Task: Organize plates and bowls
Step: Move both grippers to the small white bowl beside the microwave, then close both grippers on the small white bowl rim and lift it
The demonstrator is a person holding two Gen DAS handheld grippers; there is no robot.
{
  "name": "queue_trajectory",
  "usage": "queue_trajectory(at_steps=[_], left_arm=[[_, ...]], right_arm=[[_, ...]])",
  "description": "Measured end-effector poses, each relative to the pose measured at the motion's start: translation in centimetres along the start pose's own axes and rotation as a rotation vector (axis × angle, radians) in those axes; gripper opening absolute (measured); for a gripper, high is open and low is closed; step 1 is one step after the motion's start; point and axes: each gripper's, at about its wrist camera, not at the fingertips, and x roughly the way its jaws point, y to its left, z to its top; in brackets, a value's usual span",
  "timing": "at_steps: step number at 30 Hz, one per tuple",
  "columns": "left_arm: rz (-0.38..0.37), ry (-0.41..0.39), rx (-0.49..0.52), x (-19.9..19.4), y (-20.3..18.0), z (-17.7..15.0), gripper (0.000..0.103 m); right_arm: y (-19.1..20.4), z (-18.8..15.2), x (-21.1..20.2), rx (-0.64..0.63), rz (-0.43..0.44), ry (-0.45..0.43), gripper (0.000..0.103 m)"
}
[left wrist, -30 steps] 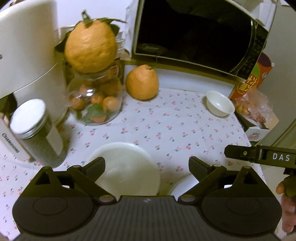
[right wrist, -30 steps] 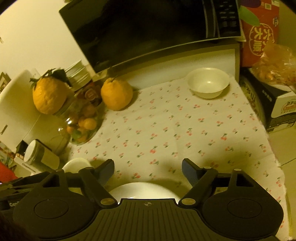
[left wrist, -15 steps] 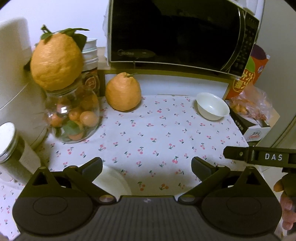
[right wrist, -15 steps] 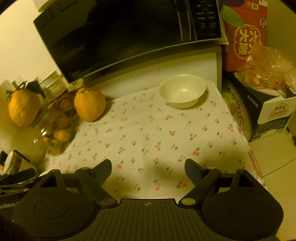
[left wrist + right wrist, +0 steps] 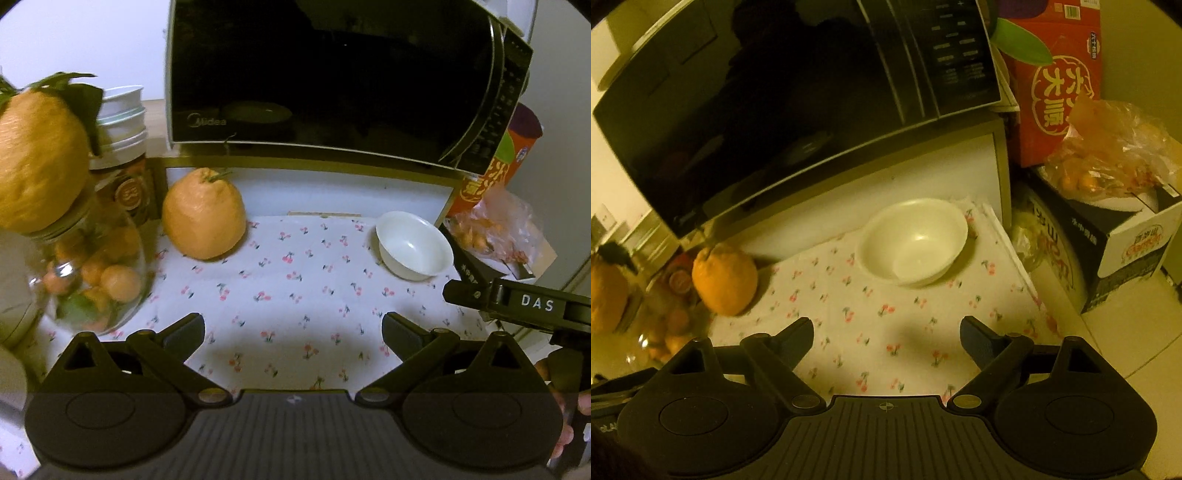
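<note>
A black microwave (image 5: pixel 332 74) is seen across the back of both views, raised on a pale shelf above a cloth (image 5: pixel 295 280) printed with small cherries. In the left wrist view the left side of the cloth is shown: a glass jar (image 5: pixel 92 273) of small orange fruit with a large citrus (image 5: pixel 37 162) resting on its mouth, stacked tins (image 5: pixel 122 118) behind it, and a second large citrus (image 5: pixel 204 213) standing on the cloth just in front of the shelf. In the right wrist view more of the right side is revealed: a red carton (image 5: pixel 1060 81) with printed characters, a dark box (image 5: pixel 1123 251) beside the cloth, and a crinkled plastic bag (image 5: pixel 1115 147) of small fruit lying on top of that box. The white bowl (image 5: pixel 913 242) is placed at the far right corner of the cloth, near the shelf front and well apart from the citrus; it is set upright with its mouth facing up, and being round, no long axis is shown. Its inside is seen empty. The left gripper (image 5: pixel 293 330) is held wide, with only cloth between its fingers, well short of the bowl (image 5: pixel 414 245). The right gripper (image 5: pixel 887 338) is likewise spread wide with nothing between its fingers, and is pointed toward the bowl. Only in the left wrist view is the right gripper's body seen from outside, at the right edge, with part of a hand (image 5: pixel 576 410) wrapped around its handle.
</note>
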Motion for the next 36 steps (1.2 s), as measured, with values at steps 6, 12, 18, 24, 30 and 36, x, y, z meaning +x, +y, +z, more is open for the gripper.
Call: queue_trajectory(at_steps=[6, 12, 18, 24, 30, 36], left_arm=[[-0.017, 0.0, 0.003, 2.8, -0.4, 0.9, 0.102], [-0.069, -0.001, 0.002, 5.2, -1.2, 1.9, 0.101], [-0.139, -0.009, 0.005, 8.2, -2.9, 3.8, 0.096], [-0.203, -0.016, -0.028, 11.1, -4.3, 4.6, 0.084], [-0.208, -0.001, -0.071, 13.6, -5.0, 5.0, 0.066], [-0.205, 0.021, -0.082, 14.8, -5.4, 4.8, 0.041]], right_arm=[[-1.7, 1.2, 1.9, 0.081, 0.077, -0.001, 0.088], [-3.2, 1.9, 4.0, 0.14, 0.101, 0.003, 0.088], [-4.9, 2.6, 5.9, 0.205, 0.114, -0.014, 0.088], [-6.3, 3.3, 7.3, 0.285, 0.135, -0.053, 0.085], [-7.2, 3.5, 8.4, 0.318, 0.114, -0.076, 0.073], [-7.8, 3.5, 9.4, 0.342, 0.108, -0.079, 0.046]])
